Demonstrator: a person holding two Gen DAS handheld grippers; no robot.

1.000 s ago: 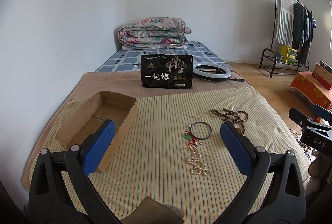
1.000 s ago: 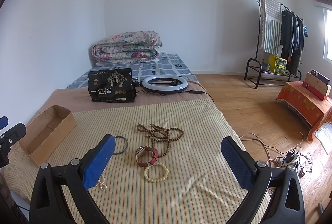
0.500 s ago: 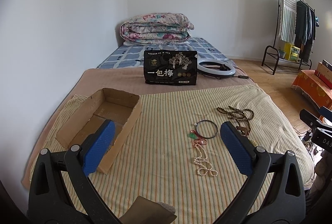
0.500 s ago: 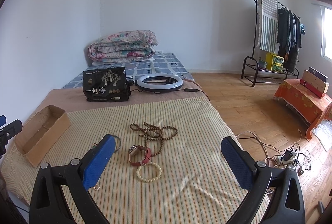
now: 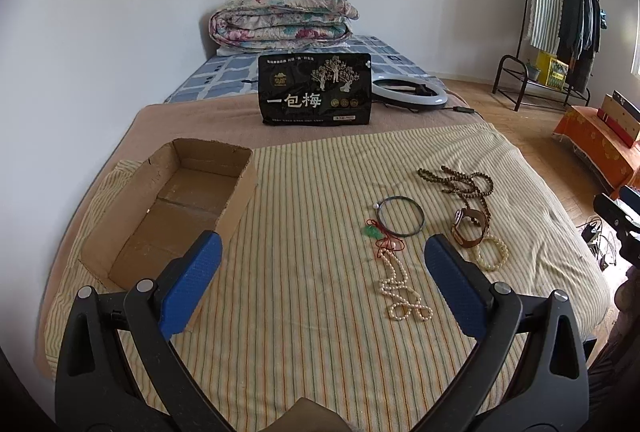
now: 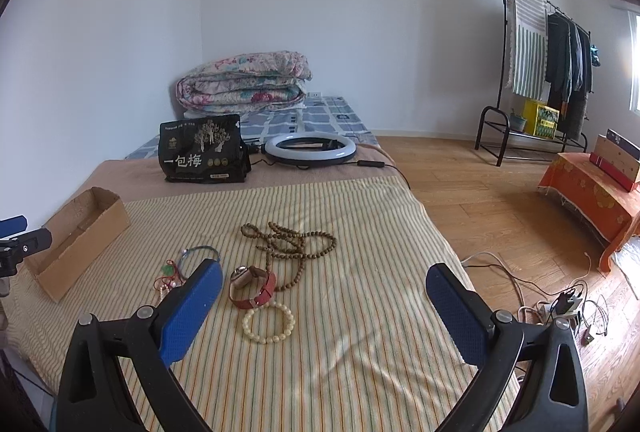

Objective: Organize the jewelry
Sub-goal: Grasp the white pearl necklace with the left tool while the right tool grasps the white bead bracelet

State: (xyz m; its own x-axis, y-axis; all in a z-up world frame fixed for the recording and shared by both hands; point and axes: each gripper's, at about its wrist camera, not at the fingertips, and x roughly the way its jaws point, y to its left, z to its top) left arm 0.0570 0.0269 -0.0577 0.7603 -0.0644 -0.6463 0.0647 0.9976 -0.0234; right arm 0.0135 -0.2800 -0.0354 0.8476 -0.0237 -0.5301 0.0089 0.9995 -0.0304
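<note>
Jewelry lies on the striped bed cover (image 5: 312, 312): a pearl necklace (image 5: 400, 292), a green pendant on red cord (image 5: 372, 232), a dark bangle (image 5: 400, 221), a brown bead string (image 5: 460, 183), a red-strap watch (image 5: 470, 228) and a cream bead bracelet (image 5: 490, 253). An empty cardboard box (image 5: 168, 207) sits at the left. My left gripper (image 5: 320, 284) is open and empty, above the cover between box and pearls. My right gripper (image 6: 322, 312) is open and empty, just before the watch (image 6: 254, 286) and bracelet (image 6: 268, 322).
A black snack bag (image 5: 315, 93), a ring light (image 5: 410, 93) and a folded quilt (image 5: 280, 15) lie at the bed's far end. A clothes rack (image 6: 536, 71), an orange-draped table (image 6: 592, 191) and floor cables (image 6: 560, 304) are right of the bed.
Both grippers have shifted: the left view has swung right, bringing the watch and cream bracelet into sight. The right view has moved left and closer to the jewelry. Both stayed open.
</note>
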